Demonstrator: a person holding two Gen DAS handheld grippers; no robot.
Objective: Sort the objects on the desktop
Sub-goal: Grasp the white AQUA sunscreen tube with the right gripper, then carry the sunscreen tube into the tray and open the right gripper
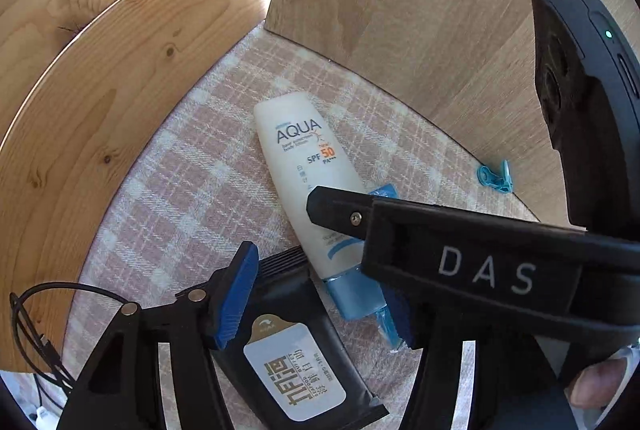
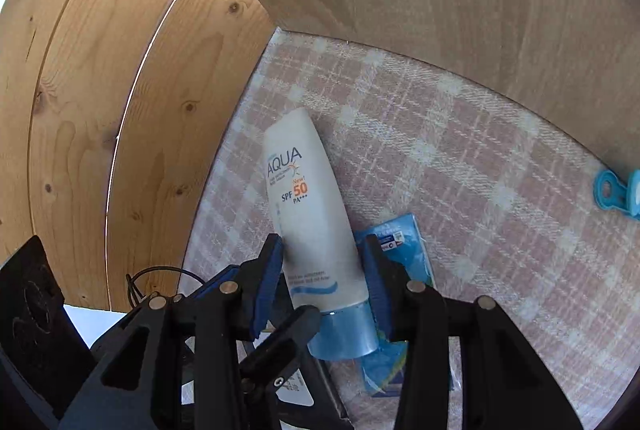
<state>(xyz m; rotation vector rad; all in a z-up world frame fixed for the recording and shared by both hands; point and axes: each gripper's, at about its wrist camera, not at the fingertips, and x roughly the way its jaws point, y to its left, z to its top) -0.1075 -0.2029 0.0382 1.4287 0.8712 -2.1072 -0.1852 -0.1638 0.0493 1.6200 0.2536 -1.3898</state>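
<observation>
The right gripper (image 2: pixel 324 282) clasps the tube (image 2: pixel 312 213) just above its blue cap. The left gripper (image 1: pixel 320 294) is spread over the wipes (image 1: pixel 296 362), gripping nothing.

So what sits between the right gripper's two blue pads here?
The sunscreen tube, its lower body just above the blue cap; the right wrist view shows this.

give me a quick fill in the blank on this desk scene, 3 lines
1. The number printed after SPF on the sunscreen tube is ____.
2. The tube's cap is coloured ____.
3. The right gripper has its fingers on either side of the ____.

Missing words: 50; blue; tube
</observation>
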